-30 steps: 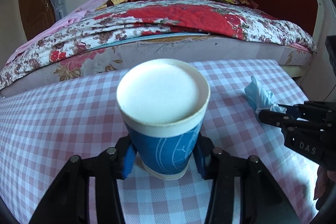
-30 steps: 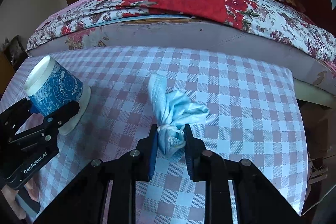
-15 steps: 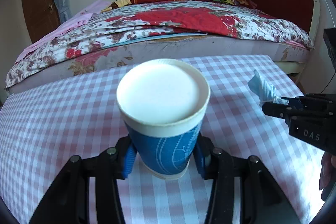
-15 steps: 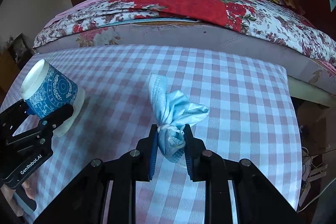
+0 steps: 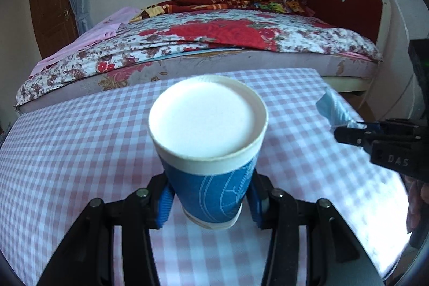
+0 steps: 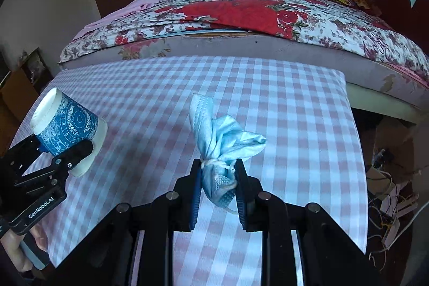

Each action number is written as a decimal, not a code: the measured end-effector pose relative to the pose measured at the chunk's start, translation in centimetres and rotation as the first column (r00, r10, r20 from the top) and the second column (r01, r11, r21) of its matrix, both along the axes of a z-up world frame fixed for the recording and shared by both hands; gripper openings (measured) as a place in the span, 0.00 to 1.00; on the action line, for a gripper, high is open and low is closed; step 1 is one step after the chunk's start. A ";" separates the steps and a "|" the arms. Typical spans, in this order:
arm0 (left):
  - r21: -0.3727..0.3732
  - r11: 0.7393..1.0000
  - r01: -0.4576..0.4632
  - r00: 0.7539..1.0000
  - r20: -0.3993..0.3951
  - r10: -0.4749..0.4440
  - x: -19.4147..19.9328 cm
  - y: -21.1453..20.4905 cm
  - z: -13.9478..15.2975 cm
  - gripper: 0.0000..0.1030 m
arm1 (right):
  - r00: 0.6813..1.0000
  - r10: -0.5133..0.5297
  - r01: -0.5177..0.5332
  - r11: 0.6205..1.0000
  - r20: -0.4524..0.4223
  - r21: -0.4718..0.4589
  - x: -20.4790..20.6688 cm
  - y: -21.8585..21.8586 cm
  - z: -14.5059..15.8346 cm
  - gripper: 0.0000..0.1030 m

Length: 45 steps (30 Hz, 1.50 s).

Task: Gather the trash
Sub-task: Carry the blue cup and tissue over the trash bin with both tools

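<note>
Both grippers have risen higher above the checked counter (image 6: 295, 103) than a second ago. The left gripper (image 5: 209, 201) has its fingers clamped on the blue paper cup (image 5: 211, 192); the right gripper (image 6: 217, 178) pinches the knotted blue face mask (image 6: 222, 146), the bed (image 6: 241, 15) beyond.

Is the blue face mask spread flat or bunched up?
Bunched up: the face mask is crumpled and tied with its own string, clamped in the right gripper.

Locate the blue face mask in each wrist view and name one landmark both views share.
Left wrist: blue face mask at the far right edge, pinched by the right gripper.
Right wrist: lower centre, crumpled face mask clamped between that gripper's fingers.
Shared landmark: the blue paper cup, held by the left gripper.
</note>
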<state>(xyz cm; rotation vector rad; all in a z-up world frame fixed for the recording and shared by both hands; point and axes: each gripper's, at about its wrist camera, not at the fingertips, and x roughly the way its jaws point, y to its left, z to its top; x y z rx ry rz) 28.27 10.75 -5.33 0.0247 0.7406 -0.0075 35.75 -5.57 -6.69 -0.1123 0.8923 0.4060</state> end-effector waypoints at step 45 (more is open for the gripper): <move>-0.051 0.898 0.437 0.895 0.124 -0.429 -18.5 -22.7 3.8 0.46 | 0.930 -0.303 0.284 0.952 0.209 0.117 -28.2 -22.9 6.4 0.23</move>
